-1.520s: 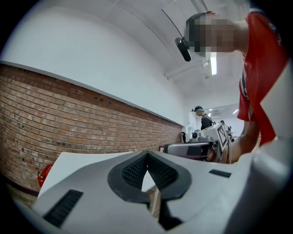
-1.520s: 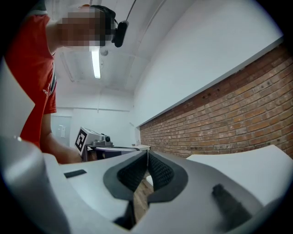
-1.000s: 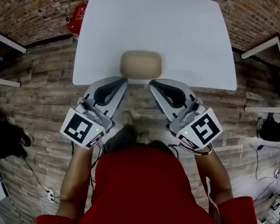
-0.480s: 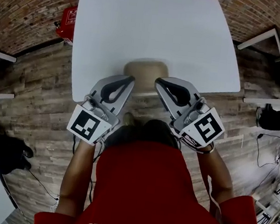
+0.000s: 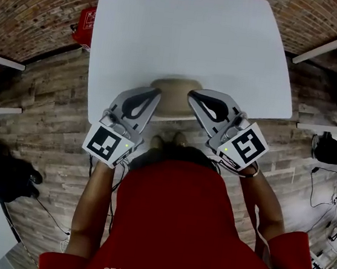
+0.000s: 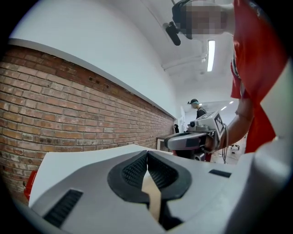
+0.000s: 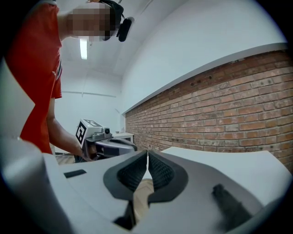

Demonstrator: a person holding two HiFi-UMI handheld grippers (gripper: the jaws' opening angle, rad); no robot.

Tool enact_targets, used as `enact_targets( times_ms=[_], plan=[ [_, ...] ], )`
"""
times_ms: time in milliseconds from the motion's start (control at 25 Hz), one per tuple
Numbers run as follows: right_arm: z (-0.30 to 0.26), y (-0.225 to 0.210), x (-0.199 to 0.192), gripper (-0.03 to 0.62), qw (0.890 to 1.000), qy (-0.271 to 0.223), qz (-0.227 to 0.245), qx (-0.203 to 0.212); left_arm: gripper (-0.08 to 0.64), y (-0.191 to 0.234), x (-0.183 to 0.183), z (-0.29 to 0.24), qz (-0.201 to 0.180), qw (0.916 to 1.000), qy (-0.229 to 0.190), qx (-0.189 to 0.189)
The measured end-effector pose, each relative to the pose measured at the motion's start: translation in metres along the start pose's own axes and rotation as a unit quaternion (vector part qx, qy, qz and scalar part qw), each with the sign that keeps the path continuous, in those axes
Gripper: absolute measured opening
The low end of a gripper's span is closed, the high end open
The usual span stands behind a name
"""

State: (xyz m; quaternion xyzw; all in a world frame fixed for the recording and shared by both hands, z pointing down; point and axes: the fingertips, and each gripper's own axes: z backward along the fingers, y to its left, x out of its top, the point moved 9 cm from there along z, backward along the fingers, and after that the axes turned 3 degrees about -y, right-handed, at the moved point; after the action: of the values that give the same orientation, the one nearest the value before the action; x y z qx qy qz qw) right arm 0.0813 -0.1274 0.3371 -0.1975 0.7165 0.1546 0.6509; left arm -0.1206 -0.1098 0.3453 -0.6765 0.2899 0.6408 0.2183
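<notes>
A rounded, matte tan object (image 5: 174,99) sits at the near edge of the smooth white counter (image 5: 187,35). The left tongs (image 5: 154,94) and right tongs (image 5: 193,95) hover over its ends, their ribbed black pads pressed together and pinching nothing, above a plank floor (image 5: 43,115).

- The beige dish (image 5: 174,96): rounded-rectangular outline, plain matte colour, no markings visible.
- Pose: lies flat on the white surface (image 5: 187,35), long side along the near edge.
- Position: mid near edge, between the left hand-held gripper (image 5: 154,94) and the right hand-held gripper (image 5: 192,96), whose tips overlap its ends; contact cannot be told.
</notes>
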Motion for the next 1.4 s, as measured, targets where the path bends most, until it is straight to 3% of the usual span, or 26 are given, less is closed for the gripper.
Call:
enact_targets(
  times_ms=[360, 680, 720, 800, 920, 1400],
  plan=[
    [0.001, -0.011, -0.024, 0.034, 0.998, 0.057, 0.020, 0.018, 0.015, 0.009, -0.016, 0.002, -0.005, 0.9994, 0.030, 0.015],
    [0.007, -0.015, -0.039, 0.035, 0.996, 0.090, 0.008, 0.021, 0.020, 0.007, -0.027, 0.000, -0.002, 0.9991, 0.039, -0.013],
    [0.008, -0.015, -0.041, 0.036, 0.995, 0.097, 0.012, 0.021, 0.047, 0.007, -0.029, -0.001, -0.003, 0.9990, 0.042, -0.017],
    [0.010, -0.016, -0.043, 0.046, 0.993, 0.118, 0.019, 0.024, 0.172, 0.006, -0.032, -0.003, -0.006, 0.9985, 0.049, -0.024],
    [0.012, -0.016, -0.045, 0.120, 0.990, 0.133, 0.021, 0.036, 0.235, 0.005, -0.036, -0.006, -0.014, 0.9976, 0.060, -0.032],
    [0.012, -0.005, -0.053, 0.256, 0.969, 0.201, 0.108, 0.097, 0.427, 0.002, -0.045, -0.012, -0.044, 0.9887, 0.103, -0.100]
  ],
)
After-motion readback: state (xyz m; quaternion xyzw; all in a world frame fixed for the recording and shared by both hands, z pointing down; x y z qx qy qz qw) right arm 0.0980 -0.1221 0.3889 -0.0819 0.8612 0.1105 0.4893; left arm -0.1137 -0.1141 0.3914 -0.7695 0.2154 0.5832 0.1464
